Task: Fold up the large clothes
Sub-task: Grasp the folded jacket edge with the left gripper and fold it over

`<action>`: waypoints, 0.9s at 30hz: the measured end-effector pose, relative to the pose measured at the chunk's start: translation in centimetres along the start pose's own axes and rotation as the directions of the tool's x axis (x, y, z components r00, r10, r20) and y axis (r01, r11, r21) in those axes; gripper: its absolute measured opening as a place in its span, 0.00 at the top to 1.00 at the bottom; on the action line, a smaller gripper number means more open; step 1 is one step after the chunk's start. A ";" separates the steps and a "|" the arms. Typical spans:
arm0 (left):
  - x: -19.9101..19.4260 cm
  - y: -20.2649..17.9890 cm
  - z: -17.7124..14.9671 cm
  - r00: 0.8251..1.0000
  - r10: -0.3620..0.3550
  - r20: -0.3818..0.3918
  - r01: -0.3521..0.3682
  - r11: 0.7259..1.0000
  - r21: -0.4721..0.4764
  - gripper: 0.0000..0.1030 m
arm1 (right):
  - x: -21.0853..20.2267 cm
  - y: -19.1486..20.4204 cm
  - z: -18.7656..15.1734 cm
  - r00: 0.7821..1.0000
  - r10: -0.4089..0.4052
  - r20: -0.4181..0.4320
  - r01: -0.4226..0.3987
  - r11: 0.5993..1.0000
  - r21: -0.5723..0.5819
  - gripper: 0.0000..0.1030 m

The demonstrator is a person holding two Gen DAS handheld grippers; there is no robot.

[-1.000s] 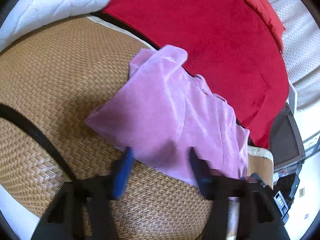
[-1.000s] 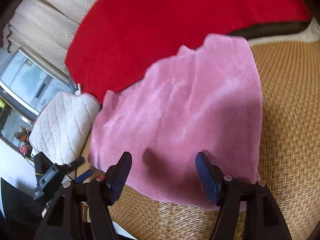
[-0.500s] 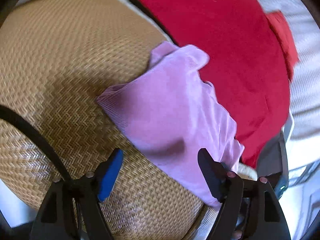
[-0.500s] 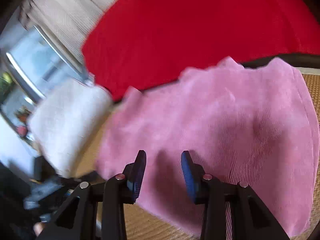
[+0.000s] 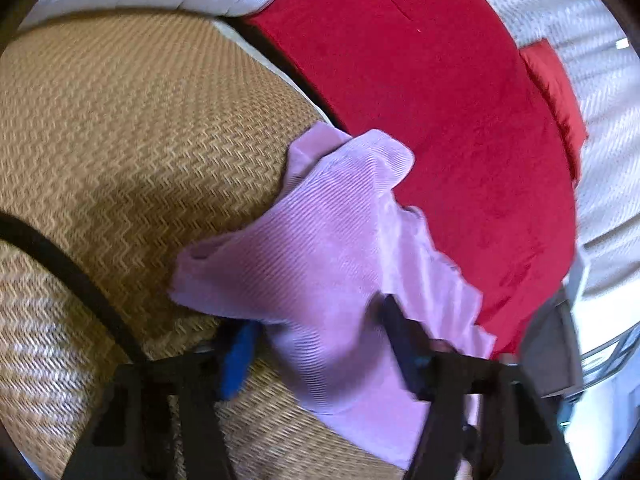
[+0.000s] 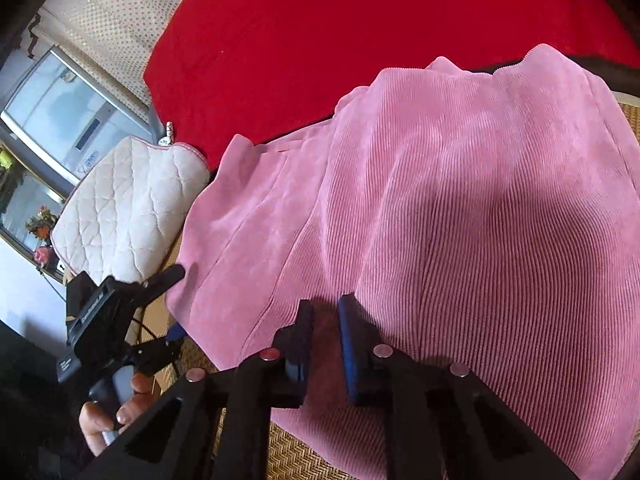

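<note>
Each hand-held gripper (image 6: 325, 322) has black arms, blue pads (image 5: 238, 354) and silver round studs (magnets, perhaps)

Bare woven mat (image 5: 120, 128) lies open; red blanket (image 5: 420, 100) bounds its far edge.

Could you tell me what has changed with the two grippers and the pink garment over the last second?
The right gripper narrowed from wide apart and is closing on a ridge of the pink garment. The left gripper widened, came in over the garment's near edge and is closing around it; that edge now looks bunched. The woven mat and red blanket stayed put.
</note>
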State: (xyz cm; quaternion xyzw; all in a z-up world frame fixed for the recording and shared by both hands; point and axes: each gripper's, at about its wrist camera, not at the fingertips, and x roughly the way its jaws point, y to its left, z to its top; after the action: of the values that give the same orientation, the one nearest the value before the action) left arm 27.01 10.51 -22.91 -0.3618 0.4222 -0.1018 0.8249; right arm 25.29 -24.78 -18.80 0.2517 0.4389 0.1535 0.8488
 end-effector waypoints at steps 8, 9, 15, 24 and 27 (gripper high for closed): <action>2.9 -2.4 0.3 1.000 0.017 0.005 -0.018 0.999 0.040 0.65 | -0.1 -0.8 -0.2 0.999 0.041 -0.003 -0.041 0.999 0.019 0.86; 3.1 -2.8 0.3 1.000 0.025 0.005 -0.026 0.998 0.062 0.68 | -0.2 -0.9 -0.2 0.999 0.050 -0.004 -0.050 0.998 0.025 0.87; 1.5 -9.6 -0.7 0.992 0.037 0.124 -0.083 0.918 0.388 0.81 | -0.4 -2.6 0.0 0.991 0.135 -0.021 -0.133 0.987 0.094 0.92; 6.0 -19.5 -13.3 0.999 0.050 -0.007 -0.012 0.378 0.926 0.86 | -3.3 -7.2 1.2 0.923 0.375 0.084 -0.382 0.872 0.307 0.70; 6.9 -19.9 -13.2 0.999 0.026 -0.024 0.013 0.377 0.926 0.84 | -4.6 -7.9 1.2 0.879 0.454 0.149 -0.477 0.823 0.309 0.23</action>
State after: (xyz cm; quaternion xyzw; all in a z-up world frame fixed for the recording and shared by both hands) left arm 23.89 -13.75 -18.66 0.1637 0.3093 -0.3231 0.8793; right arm 23.97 -33.82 -19.61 0.4974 0.3542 0.2699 0.7445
